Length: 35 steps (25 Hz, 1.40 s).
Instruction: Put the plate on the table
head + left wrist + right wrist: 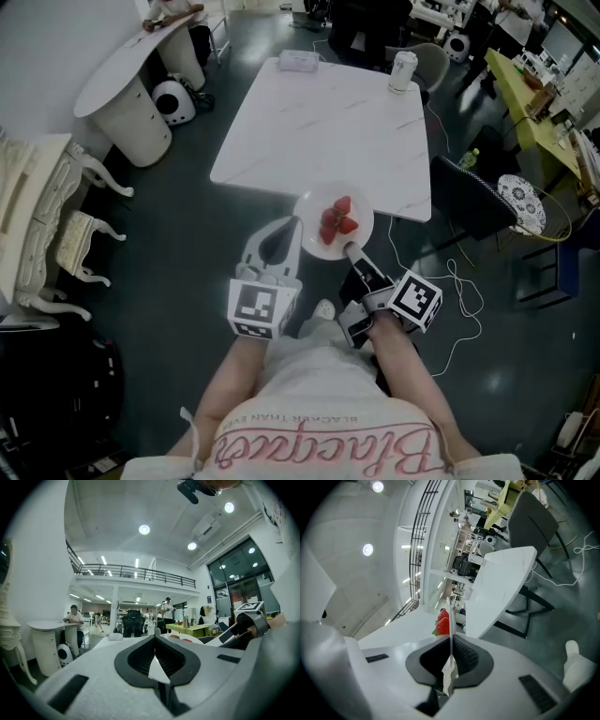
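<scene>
Plate (314,247) of strawberries (337,219) held at the desk's (319,122) near edge
Left tool (294,225) and right tool (349,248) each pinch its rim; it is likely stiff, slick and breakable, with loose berries, so two rim grips suit it.

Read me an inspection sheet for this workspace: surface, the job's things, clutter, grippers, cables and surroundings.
Surface: white table, mostly bare.
Job's things: plate with strawberries, held at the table's near edge; cannot tell whether it touches the table.
Clutter: white box and can at the far edge.
Grippers: left gripper and right gripper are both shut on the plate's rim.
Cables: white cable loose on the floor to the right.
Surroundings: dark chair beside the table, round side table to the left, desks beyond.
</scene>
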Tool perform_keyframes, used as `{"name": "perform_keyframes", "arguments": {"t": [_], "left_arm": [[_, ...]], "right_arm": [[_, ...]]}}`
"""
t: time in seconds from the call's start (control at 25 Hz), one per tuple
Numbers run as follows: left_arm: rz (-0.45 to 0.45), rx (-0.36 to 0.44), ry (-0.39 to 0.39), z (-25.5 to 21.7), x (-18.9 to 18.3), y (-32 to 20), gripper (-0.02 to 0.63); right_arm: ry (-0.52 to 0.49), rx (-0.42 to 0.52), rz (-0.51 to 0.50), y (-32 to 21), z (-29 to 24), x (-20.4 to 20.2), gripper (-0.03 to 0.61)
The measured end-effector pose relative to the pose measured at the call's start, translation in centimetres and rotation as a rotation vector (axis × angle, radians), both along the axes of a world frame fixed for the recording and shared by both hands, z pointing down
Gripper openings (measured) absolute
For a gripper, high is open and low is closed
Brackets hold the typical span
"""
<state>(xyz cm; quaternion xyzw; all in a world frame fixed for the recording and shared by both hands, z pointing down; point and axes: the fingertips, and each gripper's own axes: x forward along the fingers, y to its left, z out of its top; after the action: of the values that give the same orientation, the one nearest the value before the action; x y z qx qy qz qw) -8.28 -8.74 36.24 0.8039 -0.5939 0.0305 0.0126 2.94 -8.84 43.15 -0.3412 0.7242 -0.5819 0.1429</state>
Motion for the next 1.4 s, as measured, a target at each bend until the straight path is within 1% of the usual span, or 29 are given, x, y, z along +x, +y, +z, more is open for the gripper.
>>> {"name": "perform_keyframes", "arguments": {"t": [0.12, 0.24, 0.36, 0.44, 0.48, 0.6, 0.84, 1.0, 1.12, 1.4], "left_arm": [[-0.005, 0.011, 0.005, 0.0, 0.3, -2.9, 0.005], [-0.011, 0.008, 0.012, 0.2, 0.4, -5.7, 0.005], [-0.017, 0.009, 0.014, 0.3, 0.7, -8.0, 0.005], [-0.019, 0.005, 0.012, 0.5, 1.0, -9.2, 0.005], [-0.02, 0.0, 0.011, 0.7, 1.1, -9.7, 0.005], [-0.016, -0.01, 0.002, 0.9, 1.4, -10.8, 0.005], [0.001, -0.034, -0.019, 1.8, 1.7, -12.7, 0.005], [0.01, -0.052, -0.026, 2.4, 1.3, -15.0, 0.005], [0.026, -0.063, -0.04, 2.6, 1.1, -17.1, 0.005], [0.046, -0.074, -0.041, 3.1, -0.6, -23.4, 0.005]], "right_arm": [[-0.008, 0.008, -0.008, -3.0, 0.0, 0.0, 0.011], [-0.038, 0.03, -0.024, -5.9, -0.6, -0.3, 0.011], [-0.007, 0.019, -0.019, -8.1, 0.0, 0.4, 0.011], [-0.035, 0.024, -0.026, -9.2, -0.1, 0.5, 0.011], [-0.046, 0.019, -0.028, -9.6, 0.0, 0.5, 0.011], [-0.025, -0.014, -0.025, -10.5, 1.0, 1.1, 0.011], [-0.109, -0.043, -0.005, -12.8, 1.7, 0.9, 0.011], [-0.072, -0.075, -0.009, -14.6, 2.6, 0.7, 0.011], [-0.079, -0.091, 0.012, -16.5, 3.0, 0.5, 0.011], [-0.075, -0.116, 0.056, -23.1, 3.4, -0.6, 0.011]]}}
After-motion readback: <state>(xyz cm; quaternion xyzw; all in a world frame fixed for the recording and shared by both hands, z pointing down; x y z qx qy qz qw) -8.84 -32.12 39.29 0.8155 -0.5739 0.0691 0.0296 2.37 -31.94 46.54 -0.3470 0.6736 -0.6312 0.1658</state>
